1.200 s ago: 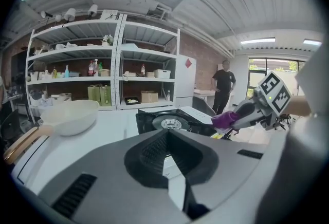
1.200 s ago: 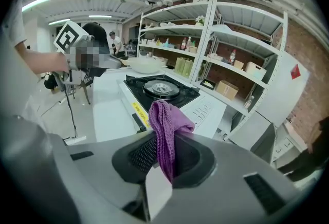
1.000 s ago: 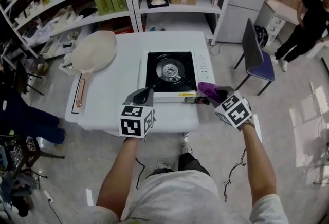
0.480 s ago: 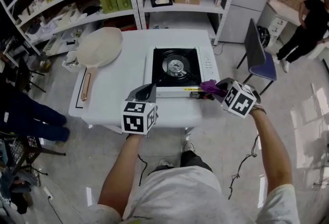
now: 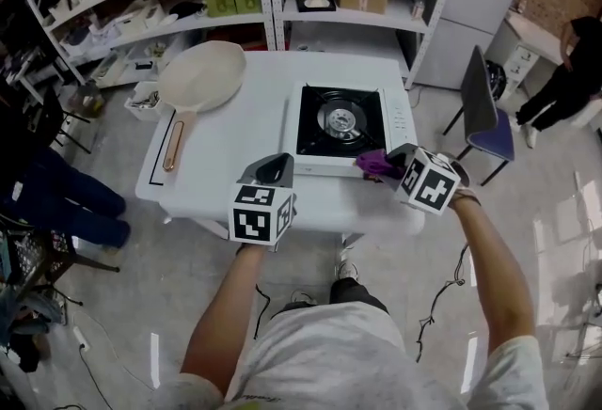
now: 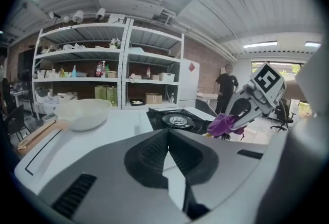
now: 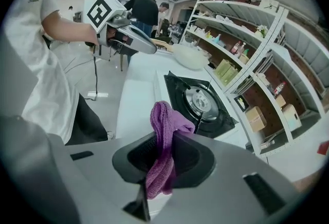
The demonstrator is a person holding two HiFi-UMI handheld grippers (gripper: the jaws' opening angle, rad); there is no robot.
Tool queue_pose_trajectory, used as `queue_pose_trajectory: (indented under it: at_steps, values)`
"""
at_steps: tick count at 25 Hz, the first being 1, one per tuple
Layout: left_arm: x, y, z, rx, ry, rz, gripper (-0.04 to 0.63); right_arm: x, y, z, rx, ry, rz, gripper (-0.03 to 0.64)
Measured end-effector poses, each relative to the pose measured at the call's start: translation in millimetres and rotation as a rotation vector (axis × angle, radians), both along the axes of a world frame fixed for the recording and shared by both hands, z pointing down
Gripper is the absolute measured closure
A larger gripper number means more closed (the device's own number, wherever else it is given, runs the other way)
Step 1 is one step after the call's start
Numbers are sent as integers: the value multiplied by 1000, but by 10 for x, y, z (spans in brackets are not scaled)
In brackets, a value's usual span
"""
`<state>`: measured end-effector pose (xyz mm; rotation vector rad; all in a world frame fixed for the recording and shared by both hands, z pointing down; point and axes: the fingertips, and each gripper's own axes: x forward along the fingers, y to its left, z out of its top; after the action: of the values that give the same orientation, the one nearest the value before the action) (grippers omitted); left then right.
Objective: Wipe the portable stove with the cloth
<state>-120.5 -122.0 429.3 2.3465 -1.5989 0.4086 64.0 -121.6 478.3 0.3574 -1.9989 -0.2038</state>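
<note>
The right claw is clamped on a purple cloth, which bunches up between its jaws at the near right corner of the portable stove on the white counter. The left claw, jaws closed together on nothing, hovers over the counter's near edge, left of the stove. A pale pan lies far left.
</note>
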Motion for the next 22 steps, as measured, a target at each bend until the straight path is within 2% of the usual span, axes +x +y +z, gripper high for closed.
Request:
queue_pose_trajectory:
  at_steps: [22]
  values:
    - [-761, 157, 9, 8, 4, -132, 591, -1406, 18, 27, -73, -67, -189, 552]
